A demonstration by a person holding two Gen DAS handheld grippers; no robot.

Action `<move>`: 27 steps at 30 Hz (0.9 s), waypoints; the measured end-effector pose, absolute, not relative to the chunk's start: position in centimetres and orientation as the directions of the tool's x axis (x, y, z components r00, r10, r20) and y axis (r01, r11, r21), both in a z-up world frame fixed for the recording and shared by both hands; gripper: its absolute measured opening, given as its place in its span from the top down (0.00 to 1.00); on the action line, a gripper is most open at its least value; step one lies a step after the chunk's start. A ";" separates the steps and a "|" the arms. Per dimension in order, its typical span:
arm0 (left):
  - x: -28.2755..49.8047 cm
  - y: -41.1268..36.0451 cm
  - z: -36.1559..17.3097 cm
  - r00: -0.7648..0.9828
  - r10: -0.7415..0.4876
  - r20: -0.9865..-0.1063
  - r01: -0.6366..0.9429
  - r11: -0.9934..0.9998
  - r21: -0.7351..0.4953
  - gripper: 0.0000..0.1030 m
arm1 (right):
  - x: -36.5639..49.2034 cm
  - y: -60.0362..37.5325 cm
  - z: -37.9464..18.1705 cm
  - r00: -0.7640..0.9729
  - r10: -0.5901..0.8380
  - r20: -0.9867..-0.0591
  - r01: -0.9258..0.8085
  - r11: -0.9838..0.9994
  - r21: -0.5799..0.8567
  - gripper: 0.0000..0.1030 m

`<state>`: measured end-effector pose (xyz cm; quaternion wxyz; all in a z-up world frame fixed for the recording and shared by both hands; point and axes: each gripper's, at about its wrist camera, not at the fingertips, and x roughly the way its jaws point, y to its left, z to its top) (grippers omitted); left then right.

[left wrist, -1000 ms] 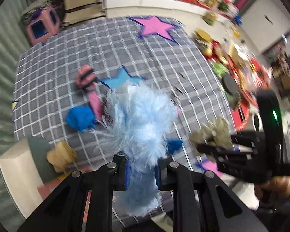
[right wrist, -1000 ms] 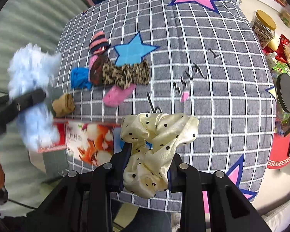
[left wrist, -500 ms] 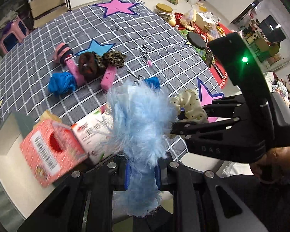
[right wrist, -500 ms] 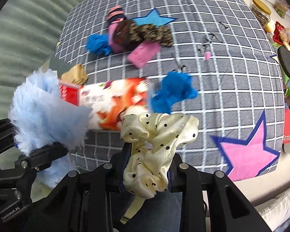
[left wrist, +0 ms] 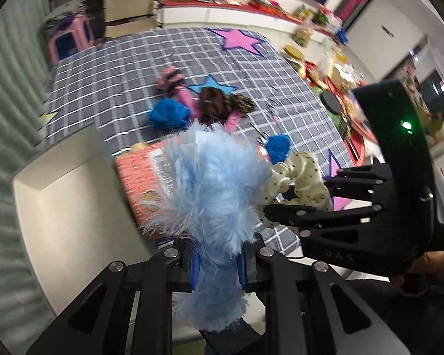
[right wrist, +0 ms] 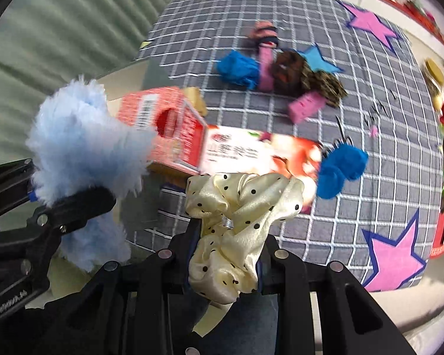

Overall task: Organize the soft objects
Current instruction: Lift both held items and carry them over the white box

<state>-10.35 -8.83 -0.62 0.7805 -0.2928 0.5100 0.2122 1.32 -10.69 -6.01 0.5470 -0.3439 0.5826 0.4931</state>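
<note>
So both hands have swung back off the spread of stuff and are now out over the near-left corner of the bench (right wrist: pixel 370 124). The left hand-held gripper (left wrist: pixel 217 266) is clamped on the fluffy light-blue scrunchie (left wrist: pixel 213 189), and the right hand-held gripper (right wrist: pixel 226 254) is pinched tight on the cream polka-dot scrunchie (right wrist: pixel 239 207). A second ago they were over the middle of the checked cloth; now the red carton (right wrist: pixel 174 130) sits right under them, so my guess is that's the drop spot. Room is tight: the two scrunchies nearly touch, and the carton hangs at the bench edge. The rest of the pile (right wrist: pixel 281 65) sits well apart, farther back.
</note>
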 end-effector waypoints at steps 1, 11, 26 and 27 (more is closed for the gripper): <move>-11.1 -8.5 -0.5 0.393 0.044 -0.919 -0.645 0.725 -0.241 0.79 | 0.8 -10.4 -5.7 -0.163 0.143 -0.976 -0.944 0.264 0.196 0.69; -18.2 -5.9 -0.5 0.379 0.145 -0.914 -0.798 0.551 -0.243 0.79 | -3.7 -6.6 -4.0 -0.161 0.152 -0.975 -0.975 0.130 0.181 0.69; -26.1 -3.2 -2.9 0.233 0.229 -0.945 -0.939 0.305 -0.158 0.79 | -11.7 0.1 -2.8 -0.211 0.148 -0.966 -0.976 -0.090 0.199 0.69; -26.2 -3.2 -3.1 0.227 0.224 -0.948 -0.942 0.296 -0.156 0.79 | -11.9 0.3 -2.8 -0.215 0.145 -0.966 -0.975 -0.096 0.202 0.69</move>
